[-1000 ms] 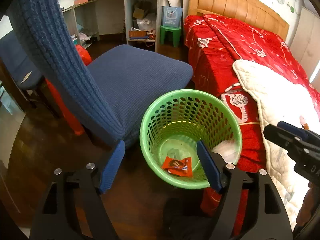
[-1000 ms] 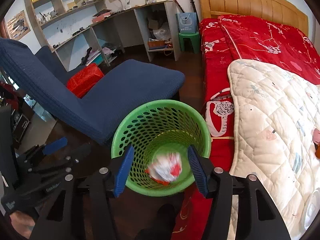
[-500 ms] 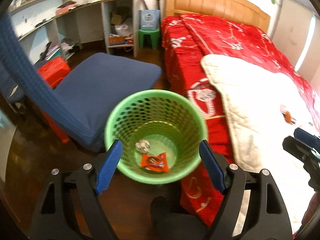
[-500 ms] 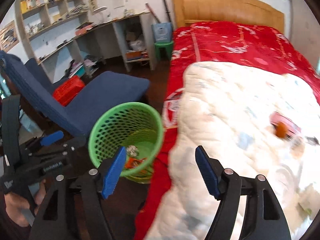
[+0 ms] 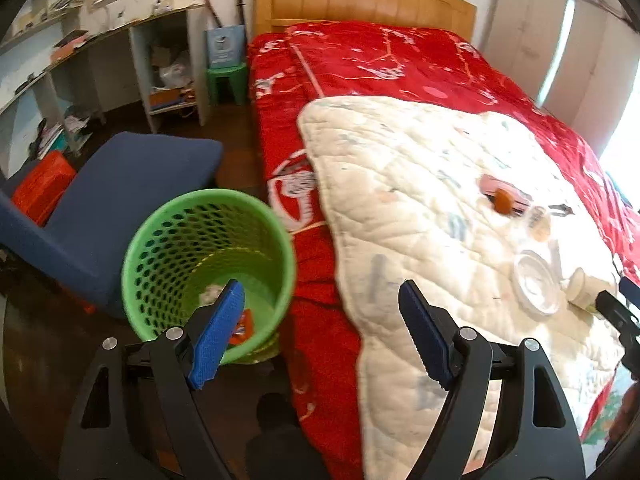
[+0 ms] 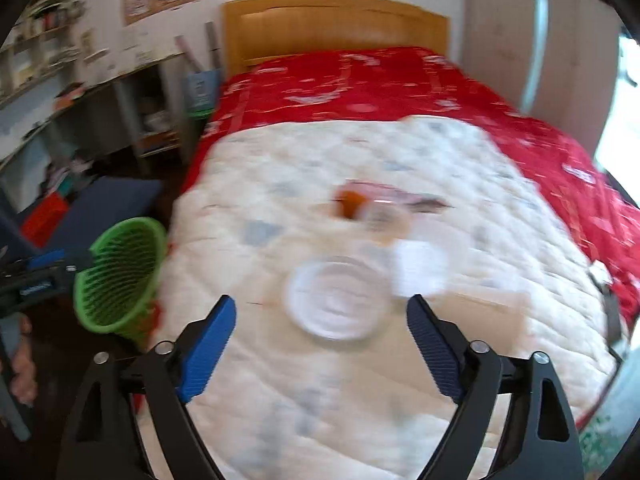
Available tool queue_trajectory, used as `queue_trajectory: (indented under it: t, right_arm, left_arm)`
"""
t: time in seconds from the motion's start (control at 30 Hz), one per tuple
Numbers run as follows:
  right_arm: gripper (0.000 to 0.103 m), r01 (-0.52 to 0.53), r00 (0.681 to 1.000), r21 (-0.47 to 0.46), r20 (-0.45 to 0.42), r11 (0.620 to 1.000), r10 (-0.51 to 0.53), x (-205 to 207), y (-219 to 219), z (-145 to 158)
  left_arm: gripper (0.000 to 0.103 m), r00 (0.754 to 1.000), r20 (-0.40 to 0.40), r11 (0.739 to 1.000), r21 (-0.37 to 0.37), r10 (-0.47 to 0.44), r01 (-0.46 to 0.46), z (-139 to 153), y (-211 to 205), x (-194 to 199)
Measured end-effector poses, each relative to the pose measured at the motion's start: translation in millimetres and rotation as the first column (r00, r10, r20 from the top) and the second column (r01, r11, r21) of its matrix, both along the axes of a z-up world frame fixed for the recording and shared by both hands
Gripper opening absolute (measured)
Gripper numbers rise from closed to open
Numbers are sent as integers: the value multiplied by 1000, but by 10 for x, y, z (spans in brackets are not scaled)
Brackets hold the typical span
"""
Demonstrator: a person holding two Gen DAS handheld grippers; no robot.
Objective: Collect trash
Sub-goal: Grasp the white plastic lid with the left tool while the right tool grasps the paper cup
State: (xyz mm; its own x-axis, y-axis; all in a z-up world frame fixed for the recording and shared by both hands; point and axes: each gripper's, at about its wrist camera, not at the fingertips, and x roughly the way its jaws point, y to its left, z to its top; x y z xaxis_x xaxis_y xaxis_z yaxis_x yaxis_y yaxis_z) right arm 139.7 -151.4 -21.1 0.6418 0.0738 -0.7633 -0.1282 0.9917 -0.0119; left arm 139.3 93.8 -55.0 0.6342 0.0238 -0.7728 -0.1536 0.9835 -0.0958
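The green mesh basket [image 5: 172, 240] stands on the floor beside the bed and holds a crumpled white scrap [image 5: 210, 294] and an orange wrapper [image 5: 243, 326]. My left gripper [image 5: 320, 286] hangs open and empty over the bed's edge. My right gripper [image 6: 322, 300] hovers above the white quilt [image 6: 280, 400], its jaws opening with nothing gripped. Beyond its fingertips a clear round plastic dish [image 6: 338, 298] lies on the quilt, with a white cup [image 6: 420, 268] and an orange item [image 6: 352, 202] further back. The right wrist view is blurred.
A red bedspread [image 5: 380, 64] covers the bed under the quilt. A blue chair [image 5: 120, 184] stands left of the basket, with a red crate [image 5: 40, 188] behind it. Shelves and a green stool [image 5: 226, 80] line the far wall. A hand [image 6: 20, 360] holds the left gripper.
A white and red scrap dropped from between the right fingers into the basket, and those jaws spread wider. Both views swung right, from the basket to the quilt.
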Motion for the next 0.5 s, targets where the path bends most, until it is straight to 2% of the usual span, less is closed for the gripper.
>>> queue_trajectory:
  t: [0.2,0.5]
  right_arm:
    - [90,170,985,-55,5,984,-170,-53,-609,-110]
    - [91,259,962,19,-88,966,-257,153,-1034,-466]
  left_arm:
    - [79,999,-11,999,-11,-43,43,-9,-227,63]
    - [79,996,-24,996,-11,-86,86,-25,-422,163]
